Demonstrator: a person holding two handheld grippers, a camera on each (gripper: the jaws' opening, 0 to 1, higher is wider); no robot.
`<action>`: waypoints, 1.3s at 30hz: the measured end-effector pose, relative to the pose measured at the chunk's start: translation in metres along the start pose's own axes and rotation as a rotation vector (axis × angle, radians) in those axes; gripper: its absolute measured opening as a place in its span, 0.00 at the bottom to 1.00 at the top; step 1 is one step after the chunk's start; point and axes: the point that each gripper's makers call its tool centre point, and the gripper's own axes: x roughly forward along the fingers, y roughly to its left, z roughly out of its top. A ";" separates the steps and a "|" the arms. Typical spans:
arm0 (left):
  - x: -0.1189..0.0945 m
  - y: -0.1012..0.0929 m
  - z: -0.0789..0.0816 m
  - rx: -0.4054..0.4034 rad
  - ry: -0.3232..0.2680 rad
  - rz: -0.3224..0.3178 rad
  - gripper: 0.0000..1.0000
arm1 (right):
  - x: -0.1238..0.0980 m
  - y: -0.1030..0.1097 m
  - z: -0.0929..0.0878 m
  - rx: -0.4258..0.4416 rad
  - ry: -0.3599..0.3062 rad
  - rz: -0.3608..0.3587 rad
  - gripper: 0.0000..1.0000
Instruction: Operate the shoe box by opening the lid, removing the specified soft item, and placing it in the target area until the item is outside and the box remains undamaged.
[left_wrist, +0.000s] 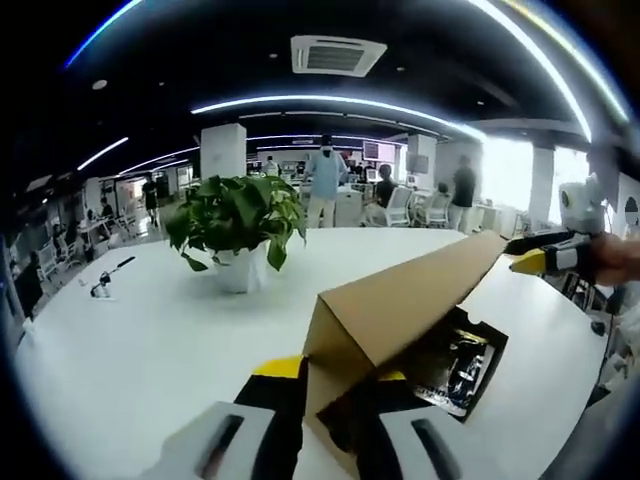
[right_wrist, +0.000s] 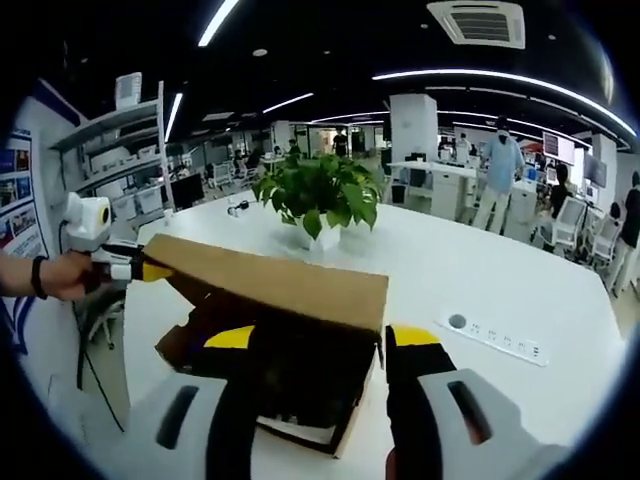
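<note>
- Shoe box (right_wrist: 290, 350) sits on the white table (right_wrist: 500, 270), right between the two grippers, with its cardboard lid (right_wrist: 270, 278) already tilted up like a ramp.
- In the left gripper view, our left gripper (left_wrist: 330, 400) looks clamped on one end of the lid (left_wrist: 400, 305), jaws either side of the cardboard edge.
- The right gripper (left_wrist: 530, 262) shows far right in that view, yellow tips touching the lid's other end. In the right gripper view its jaws stand spread wide either side of the box end, so we'd call it open and not gripping.
- Key relation: the box's long axis runs straight from one gripper to the other, so each of us, uh, each hand has one short end. The left gripper (right_wrist: 135, 268) shows at the far end in the right gripper view.
- Inside we can see something dark with a printed insert (left_wrist: 462, 365), but we honestly can't tell what the soft item is yet.
- Our guess: lid needs to swing further back before anything gets pulled out, and the right gripper is the freer one to reach in.
- Potted plant (right_wrist: 322, 200) stands farther back on the table, well apart from the box, and a flush power strip (right_wrist: 492, 336) lies to the right.
</note>
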 end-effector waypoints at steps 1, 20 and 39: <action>0.001 0.001 0.001 -0.002 -0.003 0.000 0.15 | 0.003 -0.004 -0.001 -0.002 0.005 -0.008 0.45; 0.013 0.014 0.011 -0.031 -0.031 -0.003 0.12 | 0.045 -0.052 -0.002 0.049 0.042 -0.142 0.02; 0.051 0.037 -0.023 -0.088 0.049 0.015 0.06 | 0.086 -0.072 -0.018 0.114 0.089 -0.128 0.00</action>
